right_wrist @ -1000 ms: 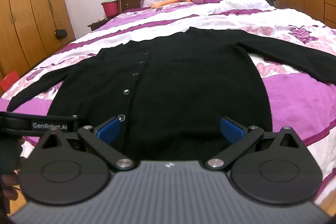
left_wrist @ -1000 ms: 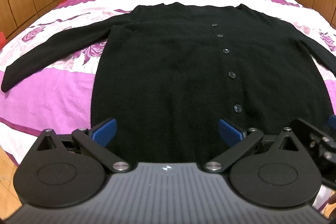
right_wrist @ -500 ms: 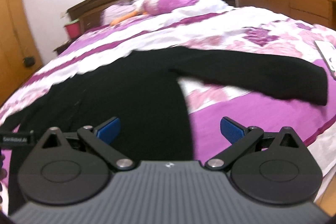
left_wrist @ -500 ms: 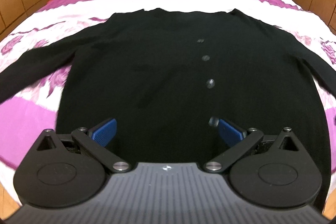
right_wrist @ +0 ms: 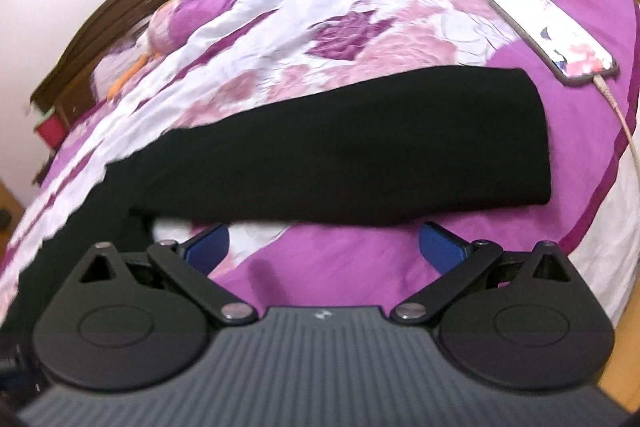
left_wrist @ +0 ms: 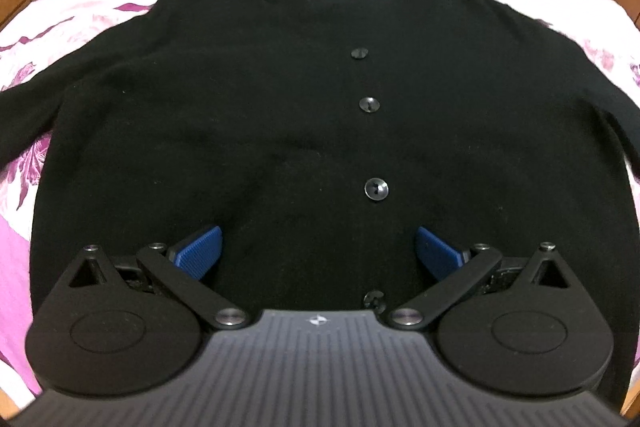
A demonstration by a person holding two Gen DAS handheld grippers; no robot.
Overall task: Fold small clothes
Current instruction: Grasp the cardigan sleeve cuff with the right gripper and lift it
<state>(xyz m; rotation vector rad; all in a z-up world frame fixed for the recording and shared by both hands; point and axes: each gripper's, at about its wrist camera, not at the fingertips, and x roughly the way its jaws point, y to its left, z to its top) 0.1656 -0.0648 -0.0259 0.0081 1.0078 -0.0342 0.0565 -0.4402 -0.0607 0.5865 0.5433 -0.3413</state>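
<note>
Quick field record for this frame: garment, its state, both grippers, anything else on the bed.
garment: black cardigan, buttoned, spread flat front-up on the bed
buttons: row down the front
sleeve: right sleeve stretched out sideways, cuff end near the phone
left gripper: open, over the cardigan's lower front, holding nothing
right gripper: open, facing the sleeve, holding nothing
bedspread: purple and white floral
phone: on the bedspread beyond the cuff, cable plugged in
fold progress: none visible

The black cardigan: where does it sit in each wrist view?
Left wrist: the black cardigan fills the centre, button row up the middle.
Right wrist: only one sleeve crosses mid-frame, cuff near the phone.
Shared landmark: the purple floral bedspread.
</note>
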